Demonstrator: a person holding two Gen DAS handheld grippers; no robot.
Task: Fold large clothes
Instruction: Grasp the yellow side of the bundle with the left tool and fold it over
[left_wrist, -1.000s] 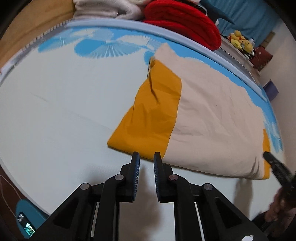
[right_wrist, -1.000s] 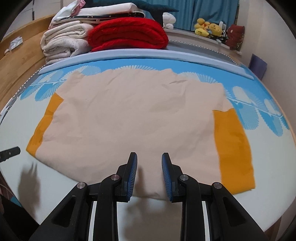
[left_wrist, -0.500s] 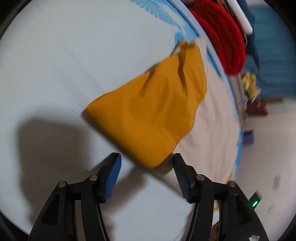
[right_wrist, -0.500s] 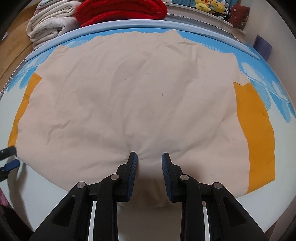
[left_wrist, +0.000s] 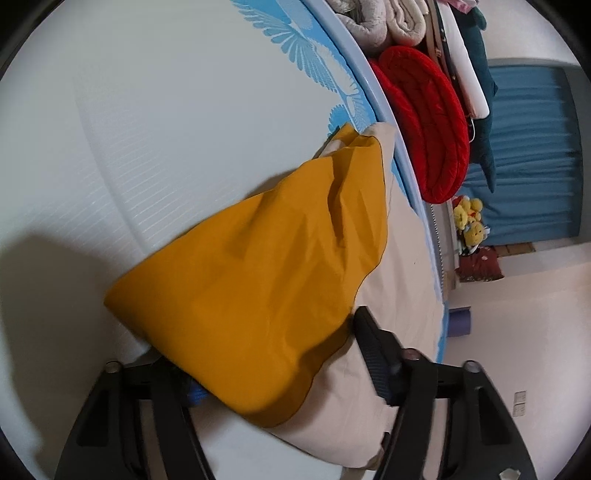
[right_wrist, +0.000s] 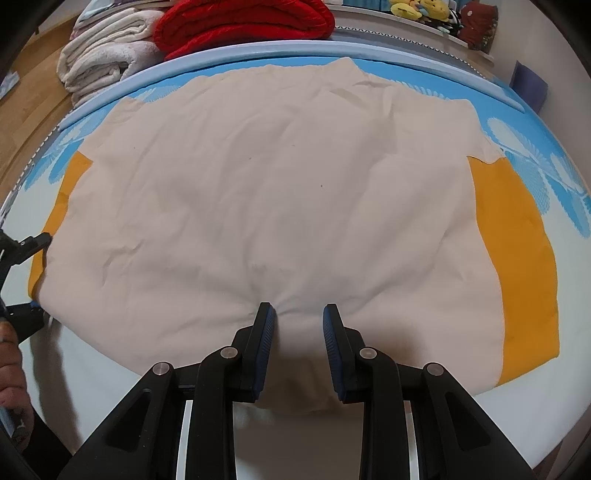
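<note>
Both grippers have dropped toward the bed since the earlier frames, and the left gripper (left_wrist: 280, 354) has rolled over and pushed in around the near corner of the orange sleeve (left_wrist: 258, 288), which a second ago lay flat ahead of nearly shut fingers. Its jaws are now closing with that sleeve corner between them, one finger slid under the fabric and the other beside the cream edge; whether the pads already press I cannot tell, so I judge the pinch not yet made. The right gripper (right_wrist: 298, 325) hangs over the near hem of the garment (right_wrist: 277, 206), jaws parted with cream cloth bunched between them but not clamped. This garment is a large cream top with orange sleeves, spread flat on the white and blue mattress (right_wrist: 535, 424), its long axis running left to right from sleeve to sleeve, the hem toward the person and the neckline toward the folded red blanket (right_wrist: 243, 26) beyond the bed's far edge. It looks light, thin and limp, likely to sag and crease, so hold is best taken at corners and hems.
</note>
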